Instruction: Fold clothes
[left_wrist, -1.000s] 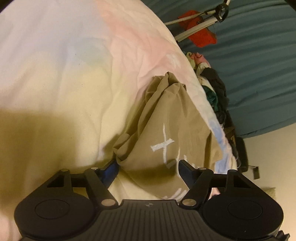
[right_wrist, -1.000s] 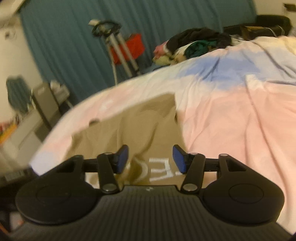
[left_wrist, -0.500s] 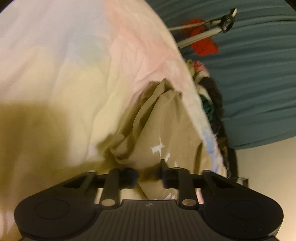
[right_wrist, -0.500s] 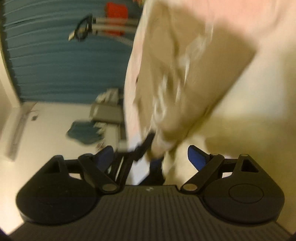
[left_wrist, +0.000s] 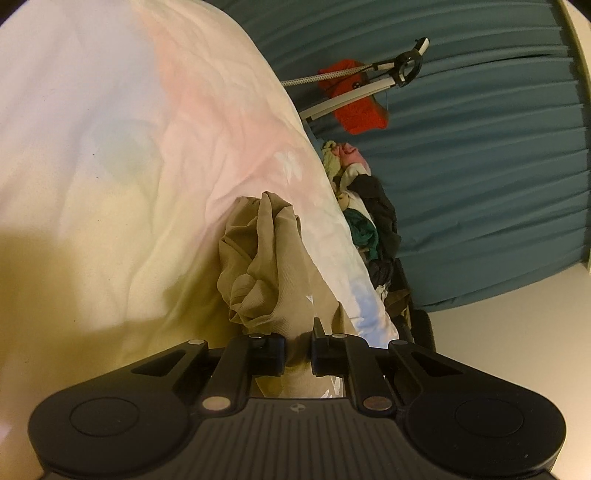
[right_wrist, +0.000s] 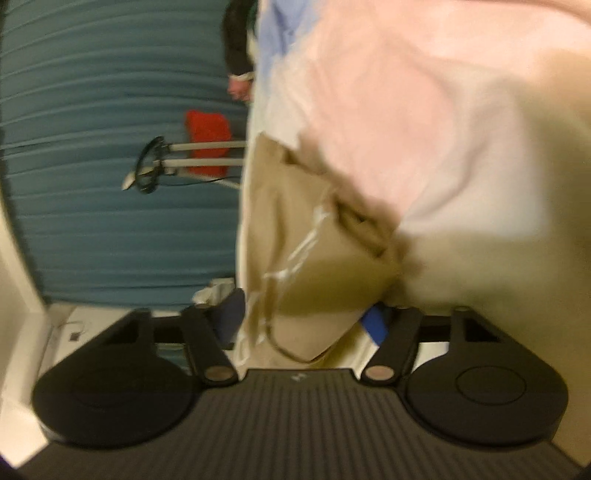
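The left tool (left_wrist: 298, 350) is clamped on a bunched tan shirt (left_wrist: 266, 266) lying on the bed (left_wrist: 110, 147). The right tool (right_wrist: 301, 325) gapes wide around the shirt's edge, apparently touching it; blur obscures this.

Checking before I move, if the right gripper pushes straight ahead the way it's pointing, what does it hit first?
Most likely the tan shirt. The right gripper is open, and the shirt's edge already lies between its fingers. Behind it is the pastel bedspread. The picture is blurred, so depth is uncertain.
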